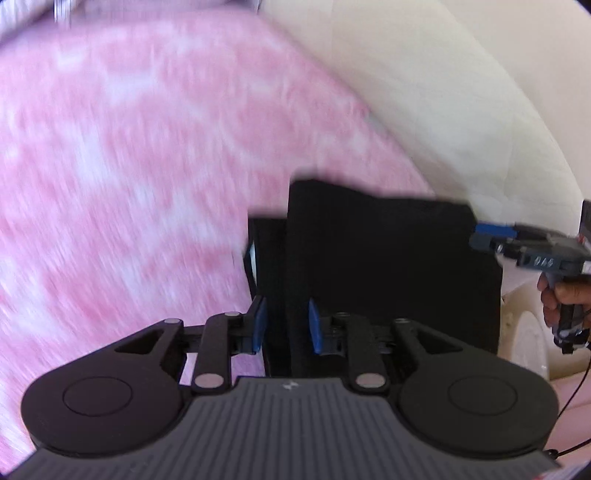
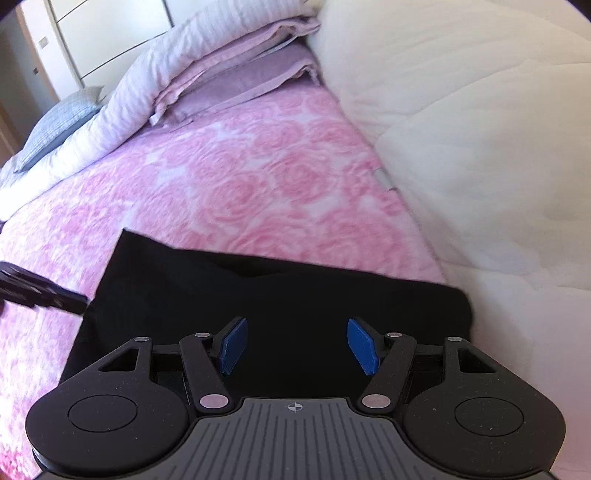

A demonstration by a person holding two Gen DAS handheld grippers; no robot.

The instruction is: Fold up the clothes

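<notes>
A black garment (image 1: pixel 388 266) lies folded on the pink rose bedspread (image 1: pixel 129 166), its right edge against a cream duvet. My left gripper (image 1: pixel 287 326) hovers over the garment's left part. Its blue pads stand narrowly apart with a ridge of black cloth showing between them, and they do not visibly press on it. My right gripper (image 2: pixel 297 345) is open wide above the garment (image 2: pixel 258 295), nothing between its pads. In the left wrist view the right gripper (image 1: pixel 493 236) reaches in from the right edge, held by a hand (image 1: pixel 557 299). The left gripper (image 2: pixel 44 295) shows blurred at the garment's left edge.
A thick cream duvet (image 2: pixel 461 129) fills the right side. Folded lilac and white bedding (image 2: pixel 221 66) and a grey pillow (image 2: pixel 62 122) sit at the far end of the bed. Wardrobe doors (image 2: pixel 110 29) stand beyond. Bare pink bedspread (image 2: pixel 258 166) lies ahead of the garment.
</notes>
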